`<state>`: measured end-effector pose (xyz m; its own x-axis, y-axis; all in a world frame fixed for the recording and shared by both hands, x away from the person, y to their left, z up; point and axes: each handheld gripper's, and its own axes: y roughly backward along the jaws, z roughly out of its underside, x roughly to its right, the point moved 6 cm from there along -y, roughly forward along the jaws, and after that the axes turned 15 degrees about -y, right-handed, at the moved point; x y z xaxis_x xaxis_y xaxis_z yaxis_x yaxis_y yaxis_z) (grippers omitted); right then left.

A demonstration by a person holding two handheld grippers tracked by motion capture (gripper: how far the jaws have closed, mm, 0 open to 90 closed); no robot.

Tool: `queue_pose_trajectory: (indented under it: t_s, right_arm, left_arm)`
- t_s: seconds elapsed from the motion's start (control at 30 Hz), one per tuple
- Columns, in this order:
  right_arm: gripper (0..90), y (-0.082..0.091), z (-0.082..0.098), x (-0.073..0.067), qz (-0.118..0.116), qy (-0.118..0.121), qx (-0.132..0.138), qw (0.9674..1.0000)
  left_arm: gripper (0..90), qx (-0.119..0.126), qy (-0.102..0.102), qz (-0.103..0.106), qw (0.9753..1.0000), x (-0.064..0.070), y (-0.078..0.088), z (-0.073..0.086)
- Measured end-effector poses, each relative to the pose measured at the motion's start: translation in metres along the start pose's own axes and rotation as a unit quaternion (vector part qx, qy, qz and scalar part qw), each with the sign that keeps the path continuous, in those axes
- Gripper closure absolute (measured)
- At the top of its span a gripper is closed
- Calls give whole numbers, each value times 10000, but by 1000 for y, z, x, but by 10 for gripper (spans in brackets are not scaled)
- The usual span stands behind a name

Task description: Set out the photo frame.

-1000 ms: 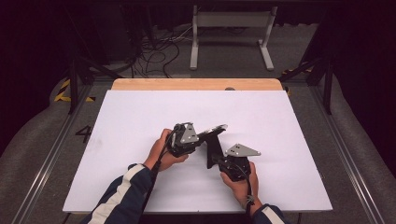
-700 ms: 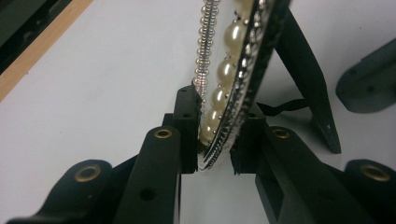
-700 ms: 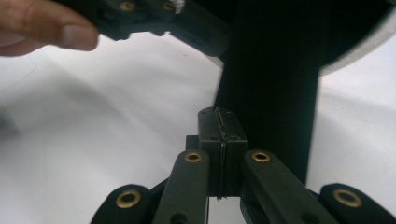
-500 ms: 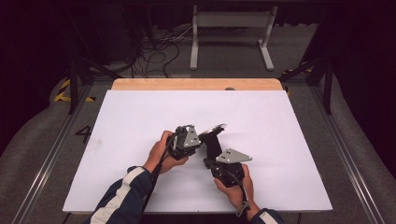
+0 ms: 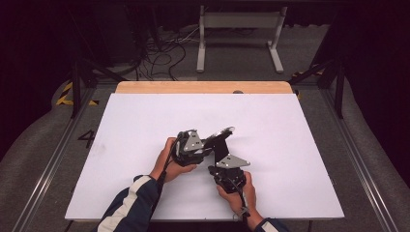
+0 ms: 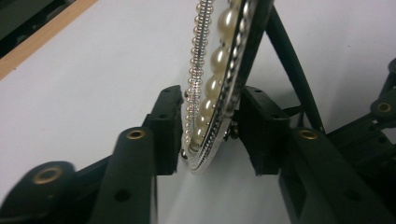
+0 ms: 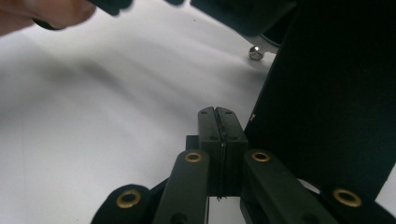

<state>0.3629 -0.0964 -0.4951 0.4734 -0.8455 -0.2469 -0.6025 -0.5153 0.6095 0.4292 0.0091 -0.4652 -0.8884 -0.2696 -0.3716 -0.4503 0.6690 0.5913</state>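
Since a second ago, the right gripper [image 5: 223,153] has slid toward the left gripper [image 5: 209,143], whose jaws have just been opening and now stand loose around a pearl-studded hoop [image 6: 212,88]. Right jaws are clenched on nothing, beside a black stand [image 7: 336,102]. Everything sits mid-table [image 5: 300,130], nearer the near edge.

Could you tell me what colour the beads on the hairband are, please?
Cream pearl beads on the hairband, clearest in the left gripper view.

White table [image 5: 145,145] brightly lit from above, surroundings dark; close views soft (near parts blurred), faint shadows on the sheet.
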Motion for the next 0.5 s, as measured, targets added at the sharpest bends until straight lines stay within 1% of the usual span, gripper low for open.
queue_pose_trajectory:
  t_s: [0.07,0.1,0.17,0.2,0.27,0.33,0.4,0.5]
  right_arm:
    - [900,0,0,1,9,-14,2,10000]
    - [900,1,0,1,9,-41,11,10000]
    - [900,2,0,2,19,-51,11,10000]
    - [900,2,0,3,17,-57,16,10000]
    - [900,3,1,5,12,-114,11,9999]
    - [900,4,1,6,-2,-156,0,9999]
    - [900,5,1,8,1,-193,-4,9998]
    - [900,7,1,11,19,-226,-13,9997]
  left_arm:
    - [608,-112,-1,-49,9999,-1,-6,4]
    - [605,-136,57,-34,9999,-1,-9,7]
    - [637,-87,98,-76,9999,-2,-10,9]
    - [660,-51,118,-58,9999,-2,-10,9]
    - [699,-29,136,-148,9998,-4,-8,10]
    - [714,16,91,-26,10000,-3,-7,11]
    - [752,41,24,-38,10000,-1,-5,10]
    - [757,43,-37,-58,10000,1,-4,10]
